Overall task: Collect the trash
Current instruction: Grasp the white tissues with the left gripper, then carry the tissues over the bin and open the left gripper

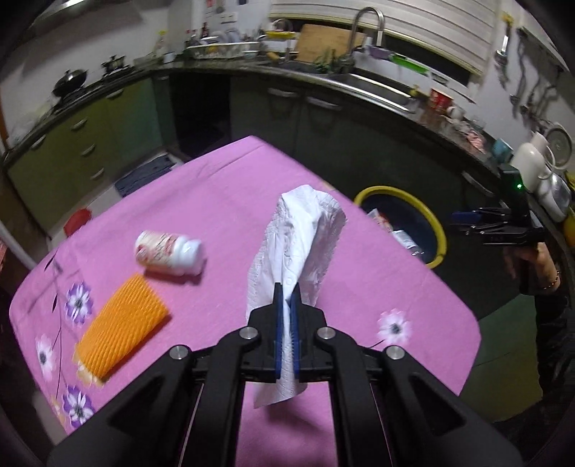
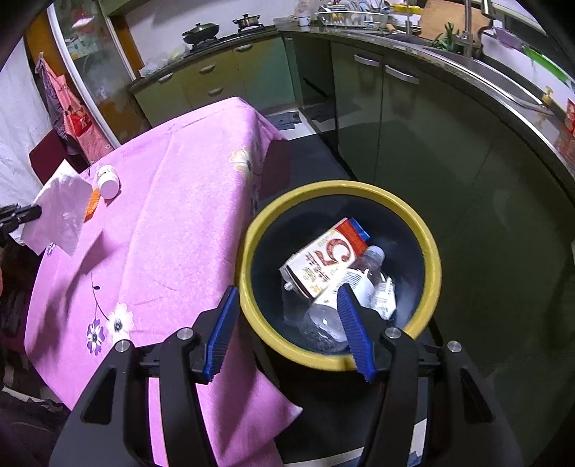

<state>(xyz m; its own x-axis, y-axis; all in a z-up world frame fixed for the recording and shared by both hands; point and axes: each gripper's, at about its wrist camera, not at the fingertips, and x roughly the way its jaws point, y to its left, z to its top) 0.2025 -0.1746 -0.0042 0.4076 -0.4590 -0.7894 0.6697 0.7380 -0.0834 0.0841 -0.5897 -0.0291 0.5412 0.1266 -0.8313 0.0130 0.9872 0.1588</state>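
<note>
My left gripper (image 1: pixel 286 289) is shut on a white paper towel (image 1: pixel 300 233) and holds it above the pink tablecloth (image 1: pixel 222 201); the towel also shows in the right wrist view (image 2: pixel 59 208). A white pill bottle (image 1: pixel 169 252) lies on its side on the cloth, with an orange foam net sleeve (image 1: pixel 122 325) in front of it. My right gripper (image 2: pixel 287 291) is open and empty over the near rim of the yellow-rimmed trash bin (image 2: pixel 251 230). The bin holds a carton (image 2: pixel 325 257) and a plastic bottle (image 2: pixel 359 283).
The bin (image 1: pixel 436 222) stands on the floor at the table's right edge. Green kitchen cabinets (image 1: pixel 82 133), a counter with a sink (image 1: pixel 373 84) and a stove with pans (image 2: pixel 201 30) curve round behind. A chair with hanging clothes (image 2: pixel 72 122) stands beyond the table.
</note>
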